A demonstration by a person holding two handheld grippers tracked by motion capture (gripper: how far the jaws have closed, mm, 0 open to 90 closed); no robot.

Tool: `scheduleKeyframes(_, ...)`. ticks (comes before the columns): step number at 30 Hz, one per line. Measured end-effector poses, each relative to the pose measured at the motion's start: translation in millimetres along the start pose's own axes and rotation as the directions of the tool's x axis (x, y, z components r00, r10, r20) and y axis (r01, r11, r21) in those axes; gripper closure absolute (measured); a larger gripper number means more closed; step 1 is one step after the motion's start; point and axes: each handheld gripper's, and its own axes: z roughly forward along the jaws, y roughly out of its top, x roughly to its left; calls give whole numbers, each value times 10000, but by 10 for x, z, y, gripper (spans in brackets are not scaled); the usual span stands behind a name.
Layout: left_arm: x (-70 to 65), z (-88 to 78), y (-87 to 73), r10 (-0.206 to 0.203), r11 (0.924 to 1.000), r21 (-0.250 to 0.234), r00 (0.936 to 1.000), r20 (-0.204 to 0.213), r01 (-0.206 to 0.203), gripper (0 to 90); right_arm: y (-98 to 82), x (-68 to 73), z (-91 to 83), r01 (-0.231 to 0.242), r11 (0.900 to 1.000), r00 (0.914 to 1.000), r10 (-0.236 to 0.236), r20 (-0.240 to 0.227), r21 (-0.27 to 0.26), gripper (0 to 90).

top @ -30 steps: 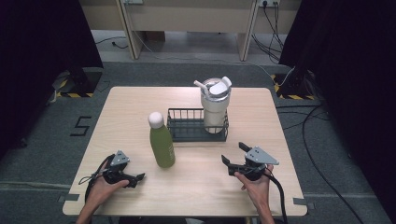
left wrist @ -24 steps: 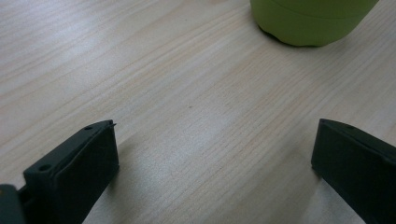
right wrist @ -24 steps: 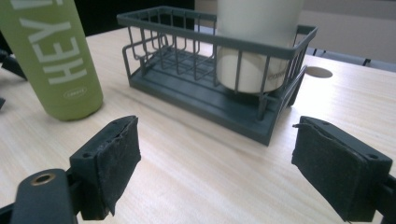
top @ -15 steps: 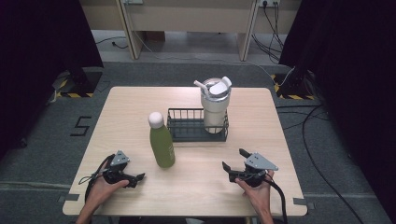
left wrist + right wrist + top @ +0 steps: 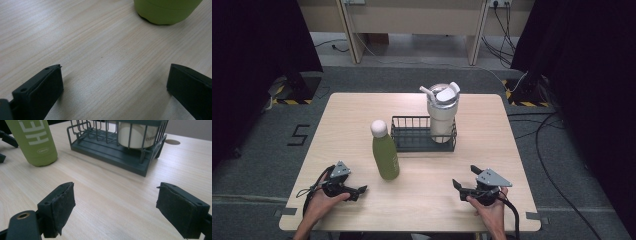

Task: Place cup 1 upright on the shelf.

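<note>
Light wood table (image 5: 362, 115); green bottle (image 5: 385, 150) with white cap stands upright near the middle, just left of a dark wire rack (image 5: 412, 140); bottle and rack close but whether touching can't tell from high view; in the right gripper view they sit apart with bare wood between; white lidded tumbler (image 5: 442, 112) upright inside the rack, at its right end; left gripper (image 5: 357, 191) low at the near left edge, held in the person's left hand (image 5: 319, 202), jaws spread wide over bare table, nothing between them; left gripper view has the bottle's green base (image 5: 167, 11) ahead, beyond the jaws, not touching them; right gripper (image 5: 464, 180) at the near right, held in the right hand (image 5: 489, 210), jaws also wide apart and empty; right gripper view looks toward the rack (image 5: 110, 147) with the tumbler (image 5: 136, 135) behind its wires, bottle (image 5: 35, 141) to the left with white lettering, partly cut off; 2 grippers well apart from each other.
</note>
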Motion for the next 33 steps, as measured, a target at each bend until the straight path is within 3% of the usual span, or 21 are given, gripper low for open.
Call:
scheduleKeyframes(18, -1, 0, 0, -1, 10000, -3, 10000, -6, 1, 0, -135, 54, -24, -97, 9951, 9999, 93, 44, 988, 151)
scheduleKeyframes(26, -1, 1, 0, -7, 10000, -5, 10000, -6, 7, 0, -168, 87, -1, 17, 9850, 9998, -51, 193, 1727, 152)
scheduleKeyframes(33, -1, 0, 0, -1, 10000, -1, 10000, -6, 1, 0, -184, 84, 3, 149, 9684, 9992, -235, 315, 2488, 152)
